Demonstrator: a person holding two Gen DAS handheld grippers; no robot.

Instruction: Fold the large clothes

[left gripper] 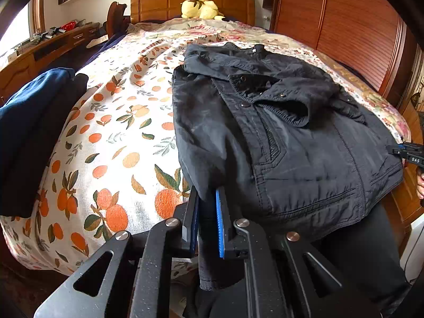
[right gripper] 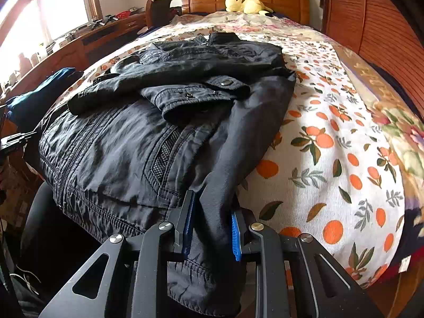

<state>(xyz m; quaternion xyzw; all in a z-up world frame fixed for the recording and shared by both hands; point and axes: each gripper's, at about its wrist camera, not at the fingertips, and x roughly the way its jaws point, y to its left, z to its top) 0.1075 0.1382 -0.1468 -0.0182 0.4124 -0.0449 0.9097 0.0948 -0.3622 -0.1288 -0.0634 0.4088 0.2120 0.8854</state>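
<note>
A black jacket (left gripper: pixel 291 137) lies spread on the bed, front up, with its sleeves crossed over the chest and its hem hanging over the near edge. My left gripper (left gripper: pixel 207 190) is shut on the jacket's near left corner, with dark fabric pinched between the blue pads. My right gripper (right gripper: pixel 212 201) is shut on the jacket (right gripper: pixel 119 143) at the near right corner, a fold of cloth running down between its fingers. Each gripper shows at the edge of the other view: the right gripper (left gripper: pixel 408 155) and the left gripper (right gripper: pixel 16 140).
The bedspread (left gripper: pixel 119 132) has an orange-fruit print. A stack of navy and black folded clothes (left gripper: pixel 34 122) sits at the bed's left edge. A yellow plush toy (left gripper: pixel 201 8) rests by the wooden headboard. A wooden wardrobe (left gripper: pixel 344 26) stands right, a cluttered desk (left gripper: pixel 53 42) left.
</note>
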